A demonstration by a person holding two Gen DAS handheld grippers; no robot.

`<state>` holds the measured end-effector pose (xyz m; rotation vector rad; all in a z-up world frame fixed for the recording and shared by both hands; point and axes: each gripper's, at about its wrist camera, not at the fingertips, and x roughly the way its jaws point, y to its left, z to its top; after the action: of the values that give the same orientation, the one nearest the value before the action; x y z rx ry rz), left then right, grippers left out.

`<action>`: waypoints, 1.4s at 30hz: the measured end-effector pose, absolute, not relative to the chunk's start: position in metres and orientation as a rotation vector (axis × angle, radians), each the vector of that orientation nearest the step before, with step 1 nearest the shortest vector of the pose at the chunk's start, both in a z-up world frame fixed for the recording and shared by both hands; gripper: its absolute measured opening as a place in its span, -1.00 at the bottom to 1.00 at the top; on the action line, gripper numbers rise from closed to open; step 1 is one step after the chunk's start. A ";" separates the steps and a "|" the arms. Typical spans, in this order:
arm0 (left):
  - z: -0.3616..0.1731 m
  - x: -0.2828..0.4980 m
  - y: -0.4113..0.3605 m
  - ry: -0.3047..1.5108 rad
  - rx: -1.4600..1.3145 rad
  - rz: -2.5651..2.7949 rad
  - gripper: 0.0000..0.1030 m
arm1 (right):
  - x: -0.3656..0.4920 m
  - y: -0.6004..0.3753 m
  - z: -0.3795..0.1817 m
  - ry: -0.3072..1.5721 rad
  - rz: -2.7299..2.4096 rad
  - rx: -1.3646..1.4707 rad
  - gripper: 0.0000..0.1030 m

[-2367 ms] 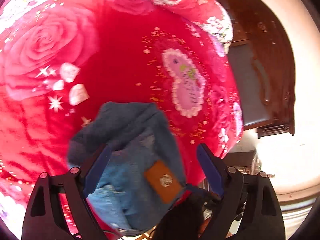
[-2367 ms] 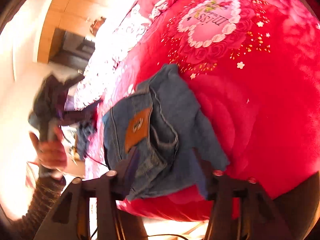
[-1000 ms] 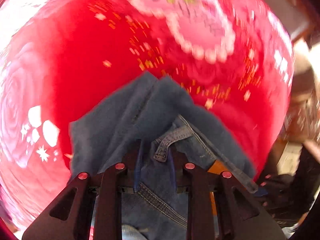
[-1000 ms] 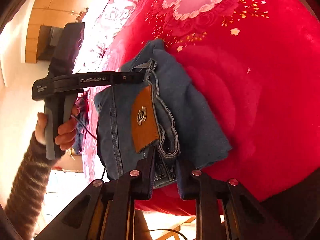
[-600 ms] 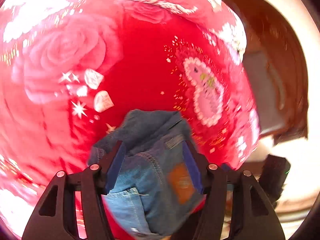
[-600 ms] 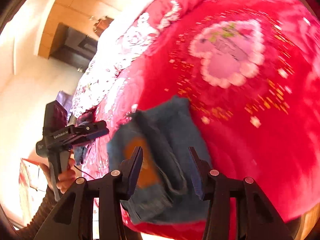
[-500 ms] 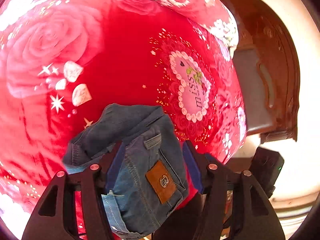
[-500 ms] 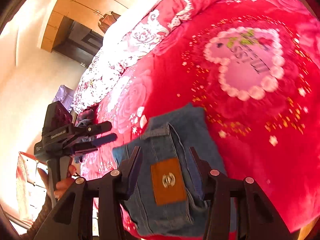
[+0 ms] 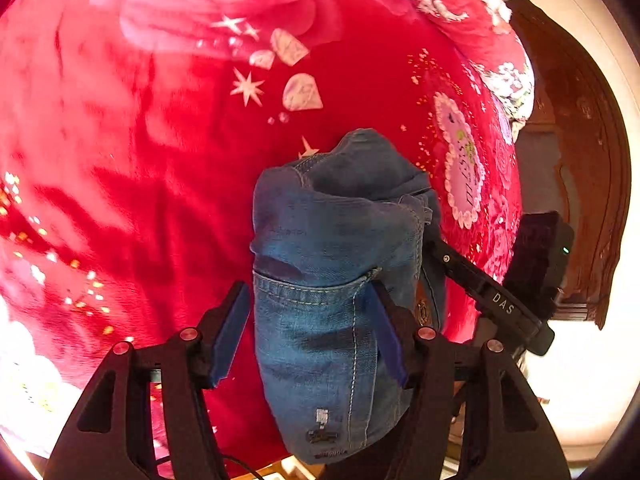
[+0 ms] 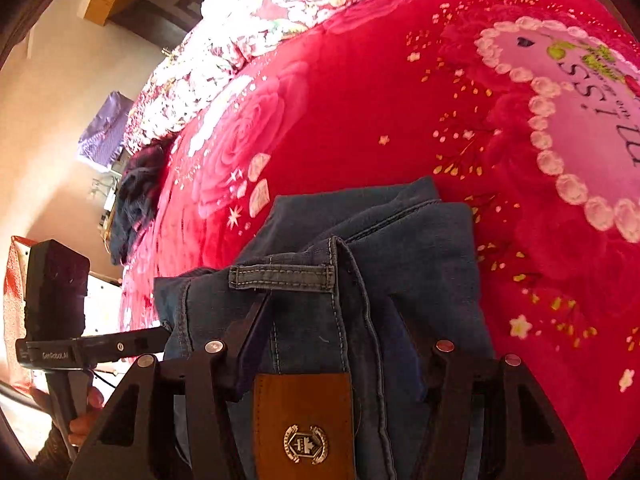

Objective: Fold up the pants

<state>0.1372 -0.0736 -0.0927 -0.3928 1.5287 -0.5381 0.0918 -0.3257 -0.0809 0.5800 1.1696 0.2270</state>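
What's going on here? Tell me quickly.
A person is folding a pair of jeans on a red rose-print blanket, with a handheld claw in each hand. The jeans lie in a folded bundle. The left claw has just been opening and straddles the bundle without clamping it. The right claw has just been closing around the waistband by the leather patch. Whether it grips yet is unclear.

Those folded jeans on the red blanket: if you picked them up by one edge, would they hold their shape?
Probably not. The jeans lie in soft, bulging layers, so they would likely sag and unfold. Thick denim with a leather patch looks fairly heavy. The plush red blanket may drag against them if pushed.
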 end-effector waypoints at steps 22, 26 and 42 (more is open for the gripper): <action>-0.089 0.065 -0.069 1.580 -0.379 -0.554 0.15 | -0.011 -0.375 -0.042 1.186 0.202 0.696 0.11; -0.119 0.037 -0.097 1.655 -0.271 -0.556 0.15 | -0.024 -0.358 -0.069 1.238 0.229 0.711 -0.24; -0.084 0.030 -0.093 1.533 -0.217 -0.564 0.16 | -0.057 -0.361 -0.041 1.192 0.122 0.583 -0.57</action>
<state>0.0296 -0.0925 -0.0842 -0.2168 1.5331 -0.5638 -0.0571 -0.3611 -0.0413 0.5827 1.1916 0.1225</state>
